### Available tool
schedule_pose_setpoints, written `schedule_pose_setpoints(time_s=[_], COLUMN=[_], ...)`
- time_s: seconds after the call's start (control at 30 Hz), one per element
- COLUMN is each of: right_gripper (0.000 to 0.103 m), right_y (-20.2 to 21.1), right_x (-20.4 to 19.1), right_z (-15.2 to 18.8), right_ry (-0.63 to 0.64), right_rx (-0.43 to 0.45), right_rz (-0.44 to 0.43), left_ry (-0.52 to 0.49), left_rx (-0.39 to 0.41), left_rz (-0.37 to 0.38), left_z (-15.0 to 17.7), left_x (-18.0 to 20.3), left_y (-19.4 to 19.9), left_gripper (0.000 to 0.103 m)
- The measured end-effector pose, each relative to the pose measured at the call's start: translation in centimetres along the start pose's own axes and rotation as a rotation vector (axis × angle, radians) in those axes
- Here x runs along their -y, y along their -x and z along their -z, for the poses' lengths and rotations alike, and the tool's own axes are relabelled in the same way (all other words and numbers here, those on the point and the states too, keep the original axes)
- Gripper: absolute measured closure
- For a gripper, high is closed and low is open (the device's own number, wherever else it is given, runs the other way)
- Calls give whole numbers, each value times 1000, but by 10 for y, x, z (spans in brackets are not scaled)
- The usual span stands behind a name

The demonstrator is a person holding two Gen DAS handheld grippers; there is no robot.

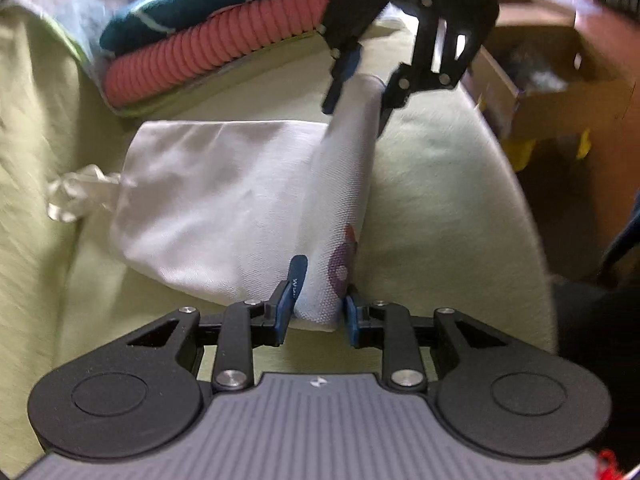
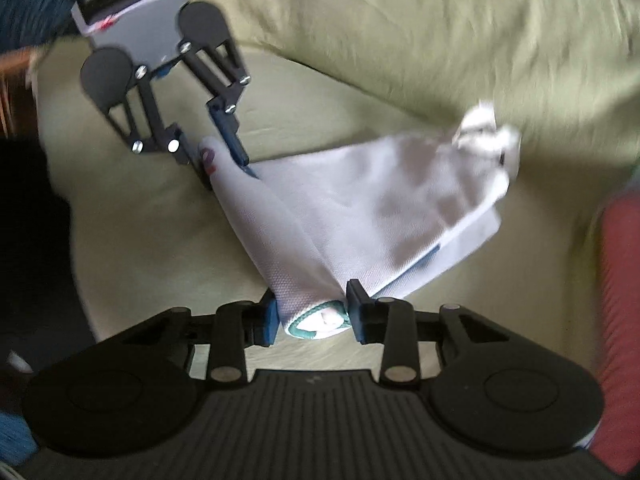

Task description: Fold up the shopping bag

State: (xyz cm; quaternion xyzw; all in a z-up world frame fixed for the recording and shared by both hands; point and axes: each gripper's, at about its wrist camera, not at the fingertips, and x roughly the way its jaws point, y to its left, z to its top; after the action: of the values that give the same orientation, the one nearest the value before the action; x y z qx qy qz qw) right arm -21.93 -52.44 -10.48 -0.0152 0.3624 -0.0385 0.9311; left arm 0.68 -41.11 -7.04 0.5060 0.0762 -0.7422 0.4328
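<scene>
A white shopping bag (image 1: 224,200) lies on a pale green sheet (image 1: 440,208), its right edge lifted into a taut fold. My left gripper (image 1: 320,308) is shut on the near end of that fold, by a purple and red print (image 1: 342,264). The right gripper (image 1: 356,96) pinches the far end. In the right wrist view, my right gripper (image 2: 314,316) is shut on the bag (image 2: 380,200) where a green-trimmed edge (image 2: 316,322) shows. The left gripper (image 2: 228,168) holds the opposite end. The bag's handles (image 1: 76,196) are bunched at the side away from the fold (image 2: 488,132).
Folded pink and teal blankets (image 1: 208,40) are stacked behind the bag, and the pink one (image 2: 620,280) shows at the right edge of the right wrist view. An open cardboard box (image 1: 560,96) stands beyond the sheet's right edge. The green sheet (image 2: 400,40) rises behind.
</scene>
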Motion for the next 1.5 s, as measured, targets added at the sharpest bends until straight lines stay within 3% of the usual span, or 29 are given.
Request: schedule_pose_setpoints(time_s=[0.23,0.47,0.7,0.87,1.03,1.13,1.23,1.33,1.5], right_gripper=[71,71,73,74,75,75,75,76,77], right_y=[-8,-25,-38,-40,-41,-45,-48,-48,-45], right_x=[68,103,120,126,129,130,132,129,121], right_z=[-4,2,11,17,26,32,39,45,58], right_ry=[-383,-648,-852,-959,-1045,-1100,-1146,-1200,-1268], right_rx=[-35,-90,-148,-170,-170,-156,-135,-107,-26], right_rz=[-191,-286,-285,-274,-263,-260,-257,-233,-197], left_ry=[91,151,218,199,188,203,211,270,365], left_rx=[-46,-84,-70,-68,-7,65,68,48,62], left_rz=[86,76,7,-138,-324,-302,-269,-262,-261], left_z=[-6,-4,0,-6,-15,-24,-29,-24,-21], left_x=[-37,-53,-51,-35,-20,-15,-14,-21,-26], left_y=[-6,-22,-18,0,25,28,12,-8,-8], left_gripper=[71,63,58,57,61,65,75,74,70])
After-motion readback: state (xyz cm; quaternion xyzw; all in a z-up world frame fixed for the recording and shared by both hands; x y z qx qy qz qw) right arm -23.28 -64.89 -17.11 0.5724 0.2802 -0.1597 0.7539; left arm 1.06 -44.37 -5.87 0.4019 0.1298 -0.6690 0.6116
